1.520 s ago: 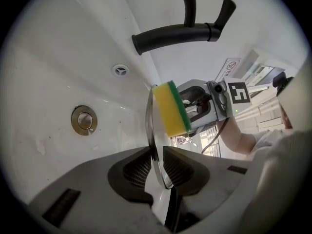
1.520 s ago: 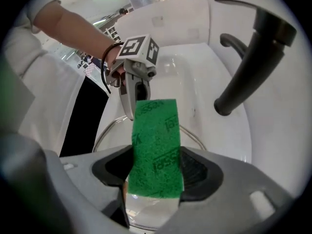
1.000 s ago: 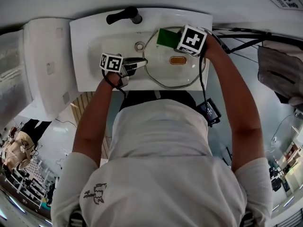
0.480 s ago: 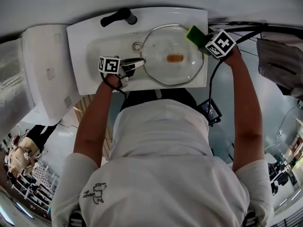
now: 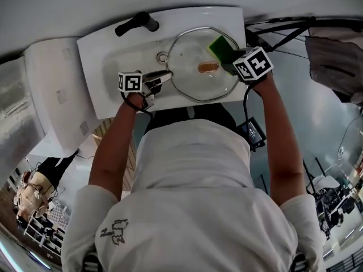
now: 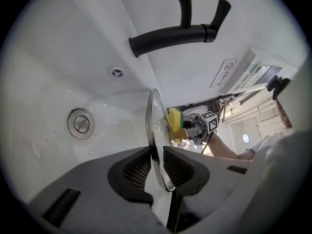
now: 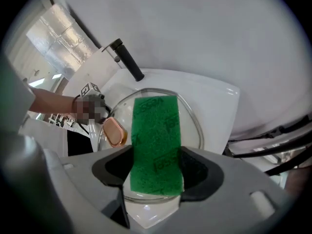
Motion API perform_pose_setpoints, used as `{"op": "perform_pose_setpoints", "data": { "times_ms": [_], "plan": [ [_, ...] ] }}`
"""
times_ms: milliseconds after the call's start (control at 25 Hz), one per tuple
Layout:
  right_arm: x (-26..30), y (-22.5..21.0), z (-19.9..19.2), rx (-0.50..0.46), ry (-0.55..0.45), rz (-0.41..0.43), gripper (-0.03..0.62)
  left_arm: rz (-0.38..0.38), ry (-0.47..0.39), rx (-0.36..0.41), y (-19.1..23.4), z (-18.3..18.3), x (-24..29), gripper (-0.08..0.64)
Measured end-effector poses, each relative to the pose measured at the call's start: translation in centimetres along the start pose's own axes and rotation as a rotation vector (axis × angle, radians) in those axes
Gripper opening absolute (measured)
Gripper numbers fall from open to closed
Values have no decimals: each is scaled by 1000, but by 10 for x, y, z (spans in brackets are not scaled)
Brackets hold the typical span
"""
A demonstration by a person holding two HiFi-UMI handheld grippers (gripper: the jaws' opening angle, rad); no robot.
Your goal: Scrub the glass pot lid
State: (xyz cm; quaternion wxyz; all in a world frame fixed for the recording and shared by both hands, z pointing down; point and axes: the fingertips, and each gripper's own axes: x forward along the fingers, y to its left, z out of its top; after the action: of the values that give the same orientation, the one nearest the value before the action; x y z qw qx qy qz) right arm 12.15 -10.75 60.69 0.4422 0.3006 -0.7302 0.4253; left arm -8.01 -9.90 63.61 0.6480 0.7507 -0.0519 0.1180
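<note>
Head view: across 12 o'clock, a white sink (image 5: 93, 67), with a black faucet (image 5: 136, 22) at its 11 o'clock corner and a round drain (image 5: 162, 56) in the basin. Over the right half of the basin, the glass pot lid (image 5: 190, 81), amber knob (image 5: 208, 67) at its centre. At 9 o'clock of the lid, the left claw (image 5: 167, 74), closed on the rim. From 3 o'clock, the right claw (image 5: 229, 64), gripping a green sponge (image 5: 221, 47) at about 2 o'clock of the knob, just beside it. Below, filling the frame, a person (image 5: 187, 197) in a white shirt, both forearms stretched toward the sink.

Left gripper view: both ribbed pads pressed on the lid's metal rim, nothing else between them. Lid seen edge-on, running from the jaws toward 12 o'clock. Drain at 9 o'clock, a small overflow hole (image 6: 116, 72) at 10 o'clock, faucet across 12 o'clock. Just past the lid's edge near centre, the sponge with its yellow side showing, against the glass, right claw behind it.

Right gripper view: sponge pinched between the two jaws, parted only by its thickness, green scouring face toward the camera. Lid beneath it, knob at 9 o'clock of the sponge, just beside. Faucet at 11 o'clock, left claw at the lid's far rim at 9 o'clock.
</note>
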Motion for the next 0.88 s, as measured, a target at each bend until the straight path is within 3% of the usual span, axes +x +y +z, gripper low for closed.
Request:
{"op": "perform_pose_setpoints", "data": {
  "times_ms": [160, 600, 720, 880],
  "plan": [
    [-4, -19, -12, 26, -9, -55, 291, 21, -7, 26, 3, 1, 0, 80],
    [-20, -61, -59, 208, -48, -147, 291, 23, -2, 28, -2, 1, 1, 80],
    [-27, -52, -63, 244, -67, -161, 293, 25, -14, 21, 0, 1, 4, 80],
    [-23, -8, -53, 268, -99, -120, 293, 39, -15, 29, 8, 2, -1, 80]
  ]
}}
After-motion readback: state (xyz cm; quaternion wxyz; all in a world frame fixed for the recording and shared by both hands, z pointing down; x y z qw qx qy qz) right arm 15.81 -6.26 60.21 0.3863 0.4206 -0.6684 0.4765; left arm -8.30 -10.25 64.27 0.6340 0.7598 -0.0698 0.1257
